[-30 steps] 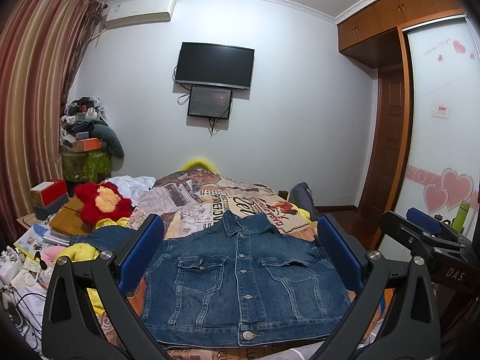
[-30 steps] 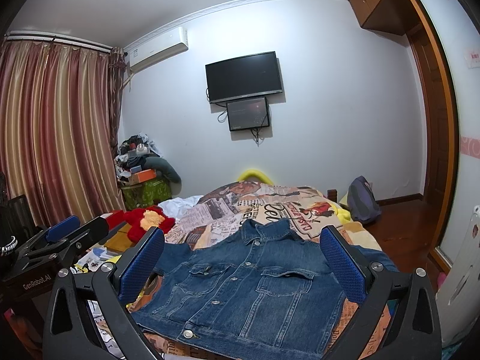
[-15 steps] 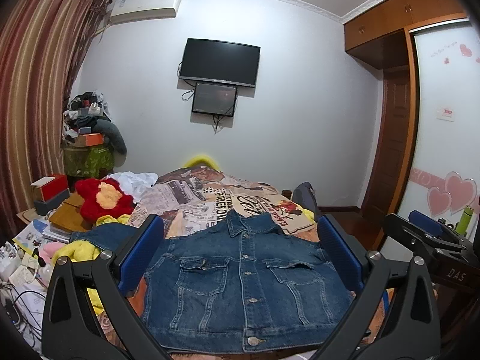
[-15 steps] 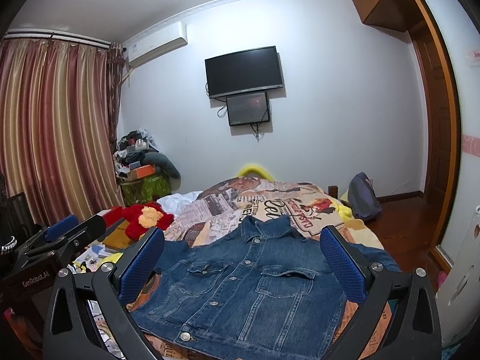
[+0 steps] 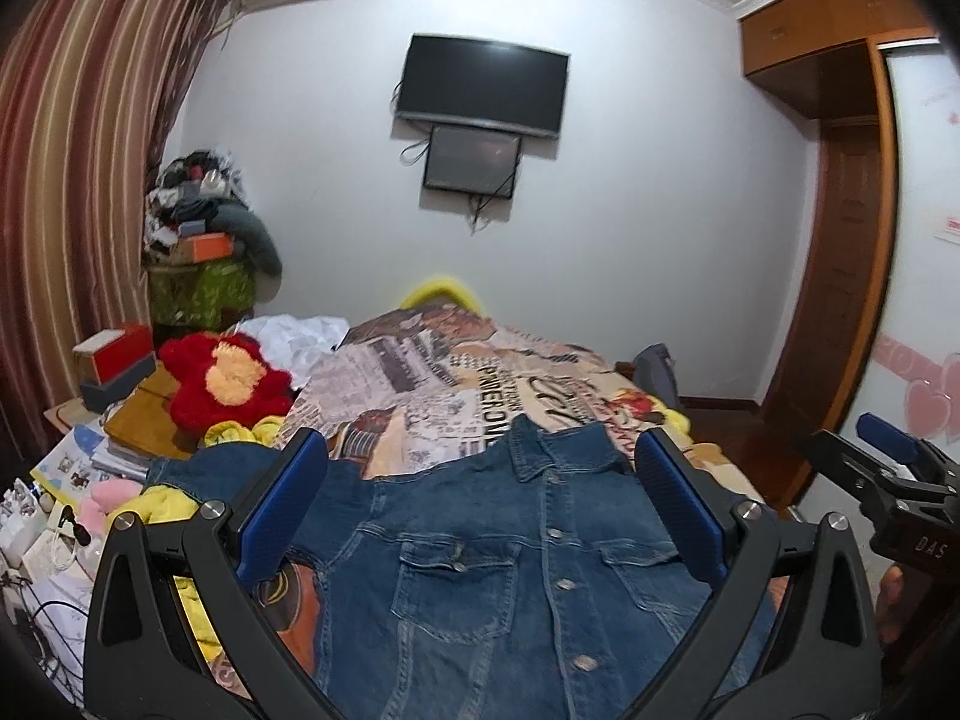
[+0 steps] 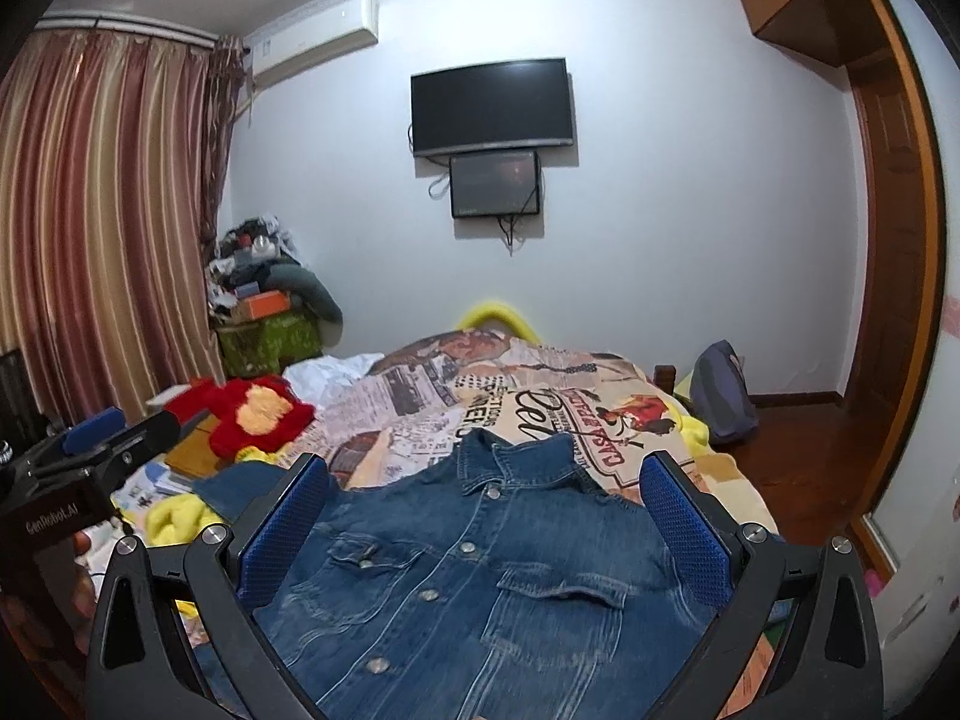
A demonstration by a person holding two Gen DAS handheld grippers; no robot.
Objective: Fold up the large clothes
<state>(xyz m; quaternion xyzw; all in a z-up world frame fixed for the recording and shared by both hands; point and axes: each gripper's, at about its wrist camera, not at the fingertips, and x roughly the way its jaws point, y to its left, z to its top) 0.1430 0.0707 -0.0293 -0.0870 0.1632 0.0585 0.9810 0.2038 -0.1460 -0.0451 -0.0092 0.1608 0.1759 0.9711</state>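
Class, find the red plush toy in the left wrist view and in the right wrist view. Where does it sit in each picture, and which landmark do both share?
Left wrist view: the red plush toy lies at mid-left, beside the bed, above the left finger.
Right wrist view: the red plush toy lies left of centre, beyond the denim jacket.
Shared landmark: the wall-mounted TV.

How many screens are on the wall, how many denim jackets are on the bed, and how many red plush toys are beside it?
Wall screens: 2, the TV and the smaller monitor under it
Denim jacket: 1
Red plush toy: 1
Total: 4
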